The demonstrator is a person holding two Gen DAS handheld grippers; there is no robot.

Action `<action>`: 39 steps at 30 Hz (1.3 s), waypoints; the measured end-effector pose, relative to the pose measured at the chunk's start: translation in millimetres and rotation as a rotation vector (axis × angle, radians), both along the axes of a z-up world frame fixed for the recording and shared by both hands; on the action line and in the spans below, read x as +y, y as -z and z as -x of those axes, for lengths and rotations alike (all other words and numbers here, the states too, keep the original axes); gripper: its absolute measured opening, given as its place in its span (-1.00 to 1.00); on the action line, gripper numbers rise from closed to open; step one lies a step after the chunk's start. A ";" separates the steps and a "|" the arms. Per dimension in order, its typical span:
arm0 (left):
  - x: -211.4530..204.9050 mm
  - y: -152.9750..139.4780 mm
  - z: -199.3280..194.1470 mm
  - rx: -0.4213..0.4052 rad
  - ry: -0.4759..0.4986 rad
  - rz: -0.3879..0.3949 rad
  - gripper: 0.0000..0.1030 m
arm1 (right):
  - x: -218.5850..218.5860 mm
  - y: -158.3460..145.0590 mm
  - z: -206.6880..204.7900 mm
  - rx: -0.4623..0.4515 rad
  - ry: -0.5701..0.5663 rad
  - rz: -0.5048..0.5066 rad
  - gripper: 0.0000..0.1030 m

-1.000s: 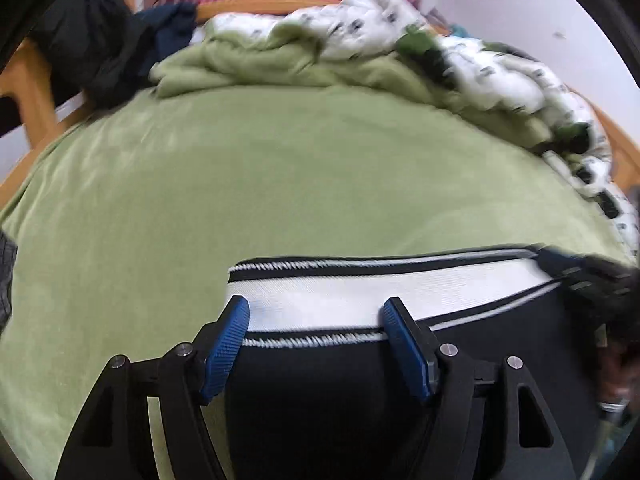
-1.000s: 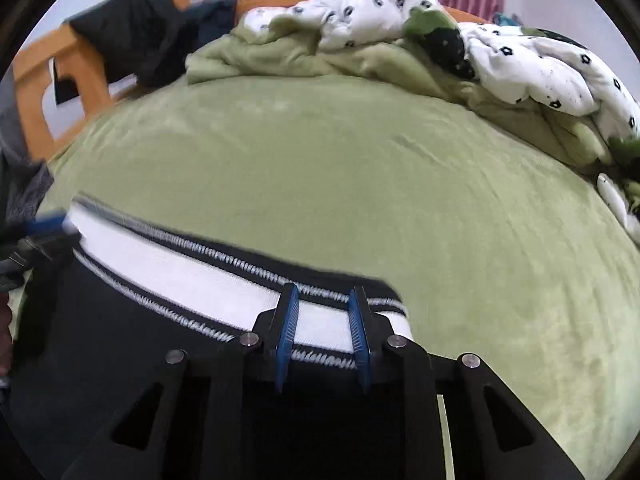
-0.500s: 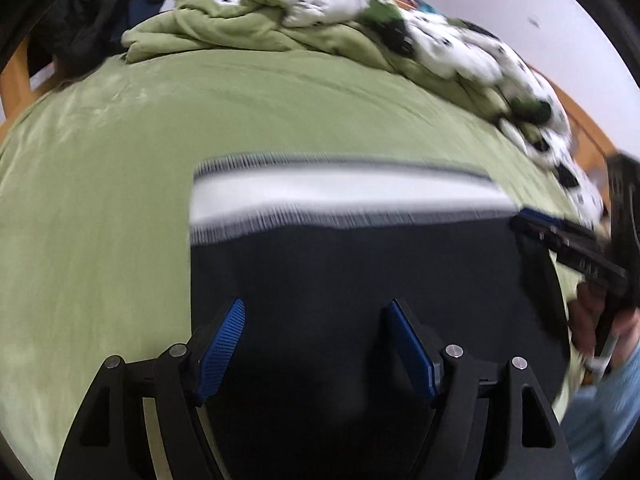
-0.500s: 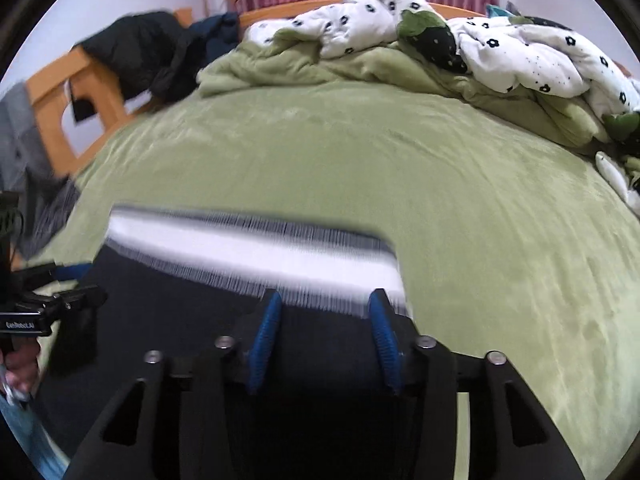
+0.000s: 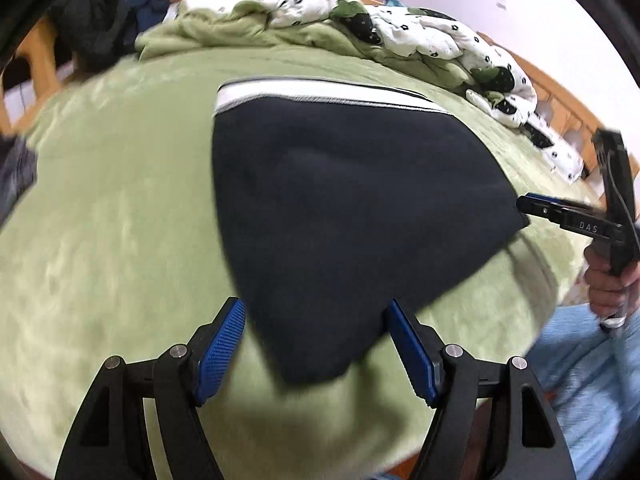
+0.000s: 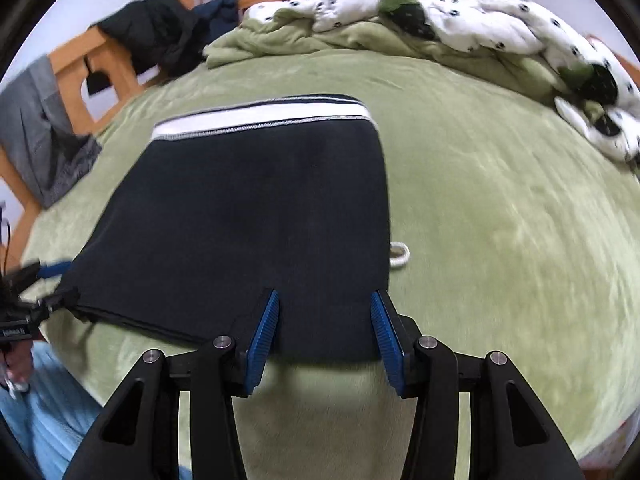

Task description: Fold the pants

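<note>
step: fold laid, I judge | black pants (image 6: 256, 216) flat on green bedspread (image 6: 500, 220), white waistband (image 6: 260, 118) far side | left gripper (image 5: 316, 344) spread, empty | right gripper (image 6: 324, 328) spread, empty | next: check edges, maybe fold again

The pants (image 6: 256, 216) are black, with a white waistband (image 6: 260, 118) edged in thin black-and-white stitching. They lie on a plain moss-green blanket (image 6: 500, 208). Beyond the waistband, a white quilt (image 5: 420, 32) carries small black flowers and dark green patches.
</note>
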State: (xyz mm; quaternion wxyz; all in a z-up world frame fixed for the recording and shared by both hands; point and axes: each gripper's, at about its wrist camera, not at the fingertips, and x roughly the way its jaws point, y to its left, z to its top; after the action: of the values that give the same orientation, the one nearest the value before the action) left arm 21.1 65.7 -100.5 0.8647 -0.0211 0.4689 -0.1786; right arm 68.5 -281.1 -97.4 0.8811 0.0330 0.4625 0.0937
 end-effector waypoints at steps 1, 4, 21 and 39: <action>5.7 1.9 5.3 0.019 -0.001 0.018 0.38 | -2.8 -1.8 4.1 -0.005 0.016 -0.017 -0.08; 3.8 9.3 17.0 -0.001 0.025 -0.110 0.38 | -4.4 -9.7 10.2 -0.033 0.025 -0.023 -0.08; 3.3 0.9 10.1 -0.155 -0.042 -0.138 -0.68 | 3.0 -6.9 12.2 -0.048 0.003 0.035 -0.07; 11.4 -34.0 20.1 -0.169 -0.068 0.092 -0.47 | 16.7 -22.0 -0.4 -0.145 -0.010 0.026 -0.07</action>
State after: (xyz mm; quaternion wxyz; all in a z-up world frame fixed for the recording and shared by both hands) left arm 1.0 77.2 -66.4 0.9049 -0.0614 0.3847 -0.1714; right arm 68.9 -264.4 -75.4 0.9121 0.0122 0.3989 0.0942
